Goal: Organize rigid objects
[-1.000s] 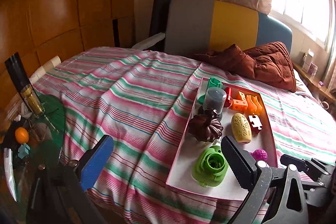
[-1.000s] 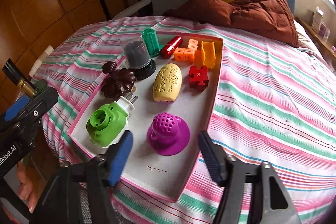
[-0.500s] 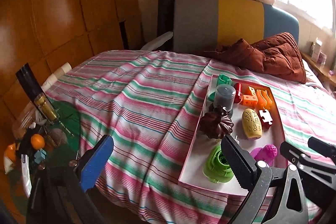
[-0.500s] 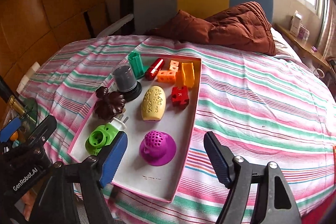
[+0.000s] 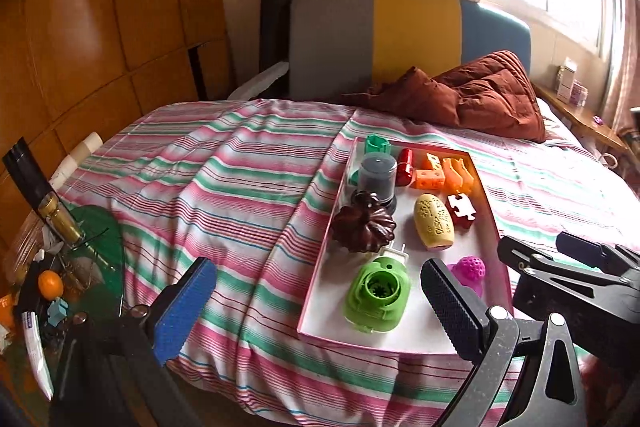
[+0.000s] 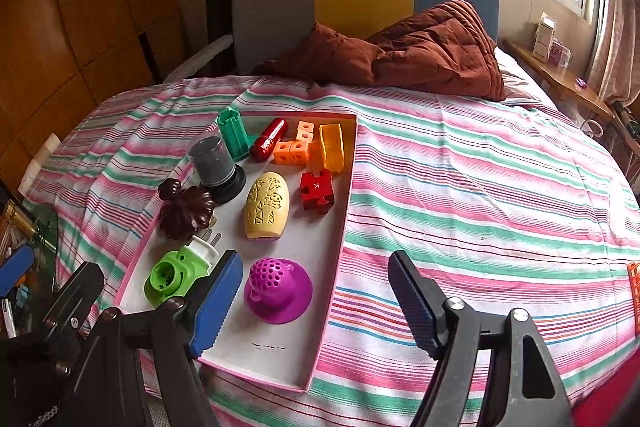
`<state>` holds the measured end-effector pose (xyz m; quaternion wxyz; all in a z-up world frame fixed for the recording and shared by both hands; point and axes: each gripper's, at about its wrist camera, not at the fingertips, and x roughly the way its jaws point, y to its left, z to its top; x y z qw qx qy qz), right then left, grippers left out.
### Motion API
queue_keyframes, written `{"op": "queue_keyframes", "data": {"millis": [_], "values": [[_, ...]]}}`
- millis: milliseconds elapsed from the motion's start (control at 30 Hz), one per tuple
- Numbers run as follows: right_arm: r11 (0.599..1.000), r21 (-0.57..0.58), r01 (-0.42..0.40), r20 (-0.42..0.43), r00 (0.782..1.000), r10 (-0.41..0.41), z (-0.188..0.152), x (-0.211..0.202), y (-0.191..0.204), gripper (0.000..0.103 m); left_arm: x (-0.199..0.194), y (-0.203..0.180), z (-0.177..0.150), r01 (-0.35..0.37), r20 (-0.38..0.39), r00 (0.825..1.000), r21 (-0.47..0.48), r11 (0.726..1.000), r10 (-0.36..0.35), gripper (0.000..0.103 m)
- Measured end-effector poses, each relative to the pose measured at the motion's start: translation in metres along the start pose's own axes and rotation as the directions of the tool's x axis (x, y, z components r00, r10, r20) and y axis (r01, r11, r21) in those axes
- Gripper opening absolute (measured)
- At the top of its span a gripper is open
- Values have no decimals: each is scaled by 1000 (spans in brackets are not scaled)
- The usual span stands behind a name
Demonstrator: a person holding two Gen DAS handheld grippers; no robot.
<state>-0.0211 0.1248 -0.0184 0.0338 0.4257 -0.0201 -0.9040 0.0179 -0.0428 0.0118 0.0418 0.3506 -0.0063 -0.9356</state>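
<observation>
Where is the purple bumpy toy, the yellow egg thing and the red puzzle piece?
purple bumpy toy (image 6: 277,289), right wrist view, on its dotted dome.
yellow egg thing (image 6: 267,205), right wrist view, on its patterned side.
red puzzle piece (image 6: 317,190), right wrist view, on its top face.

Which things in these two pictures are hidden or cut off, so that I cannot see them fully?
- Purple perforated toy: left wrist view, mostly behind the left gripper's finger.
- Orange grid object: right wrist view, cut off by the right edge.
- Green plug-in device: right wrist view, partly covered by the right gripper's blue pad.
</observation>
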Motion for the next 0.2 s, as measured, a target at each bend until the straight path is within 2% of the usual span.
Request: {"op": "queue_keyframes", "data": {"millis": [200], "values": [[1000,11,2,-4,1000,-2,0,2,-4,76,4,-2,-2,7,-27,1000,-5,1000,-7,103]]}}
